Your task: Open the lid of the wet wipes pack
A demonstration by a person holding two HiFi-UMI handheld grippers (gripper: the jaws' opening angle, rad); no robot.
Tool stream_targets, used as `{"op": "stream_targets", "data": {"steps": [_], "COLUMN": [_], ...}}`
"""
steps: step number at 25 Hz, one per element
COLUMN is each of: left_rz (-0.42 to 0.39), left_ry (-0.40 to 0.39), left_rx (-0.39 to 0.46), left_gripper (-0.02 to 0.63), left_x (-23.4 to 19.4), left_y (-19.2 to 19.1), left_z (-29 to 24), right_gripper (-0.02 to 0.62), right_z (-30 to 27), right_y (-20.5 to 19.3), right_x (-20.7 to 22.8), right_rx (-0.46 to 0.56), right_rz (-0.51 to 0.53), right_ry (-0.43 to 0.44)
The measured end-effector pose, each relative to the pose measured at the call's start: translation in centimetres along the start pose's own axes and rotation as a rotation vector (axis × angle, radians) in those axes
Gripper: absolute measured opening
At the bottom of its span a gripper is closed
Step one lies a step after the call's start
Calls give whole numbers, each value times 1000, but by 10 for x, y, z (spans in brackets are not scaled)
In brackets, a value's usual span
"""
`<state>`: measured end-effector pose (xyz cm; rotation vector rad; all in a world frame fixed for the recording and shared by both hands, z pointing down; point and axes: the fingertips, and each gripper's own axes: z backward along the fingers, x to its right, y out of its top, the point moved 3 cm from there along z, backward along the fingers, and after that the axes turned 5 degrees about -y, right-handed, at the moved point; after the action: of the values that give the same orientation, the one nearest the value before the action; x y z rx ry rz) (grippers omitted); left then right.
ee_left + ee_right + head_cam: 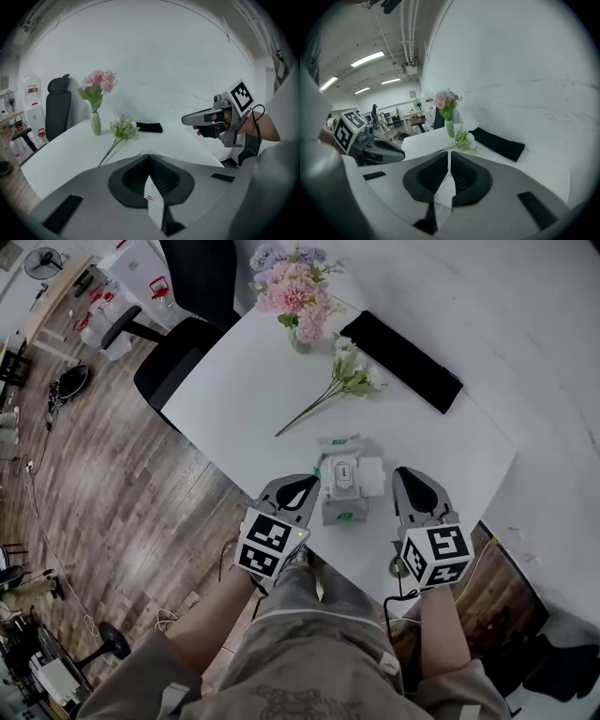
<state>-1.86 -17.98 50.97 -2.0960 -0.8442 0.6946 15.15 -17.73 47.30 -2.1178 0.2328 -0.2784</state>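
The wet wipes pack (342,491) lies flat on the white table (244,399) near its front edge. Its white lid (371,476) looks flipped out to the right, baring the oval opening. My left gripper (312,480) hangs just left of the pack, jaws closed tip to tip with nothing in them (149,157). My right gripper (403,472) hangs to the pack's right, clear of it, jaws shut and empty (450,154). Each shows in the other's view: the right gripper (183,120) and the left gripper (402,157), both above the table.
A vase of pink flowers (295,296) stands at the table's far side. A loose white flower stem (342,373) and a black pouch (401,360) lie beyond the pack. A black office chair (173,357) stands at the left. The table's front edge is close under both grippers.
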Motion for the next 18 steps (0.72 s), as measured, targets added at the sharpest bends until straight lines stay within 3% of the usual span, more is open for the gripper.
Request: {"op": "stream_targets", "data": {"steps": [9,18], "left_rz": [-135,-184], "left_ry": [11,30], "left_rx": [91,203], "left_gripper": [17,17], "left_x": [28,49], "left_y": [65,108], "left_z": [58,112], "right_gripper": [43,43], "right_z": [58,133], "right_y": [63,125], "right_x": [-31,-61], "right_rx": [129,308], "right_rz": [-20,41], "right_ry": [70,102]}}
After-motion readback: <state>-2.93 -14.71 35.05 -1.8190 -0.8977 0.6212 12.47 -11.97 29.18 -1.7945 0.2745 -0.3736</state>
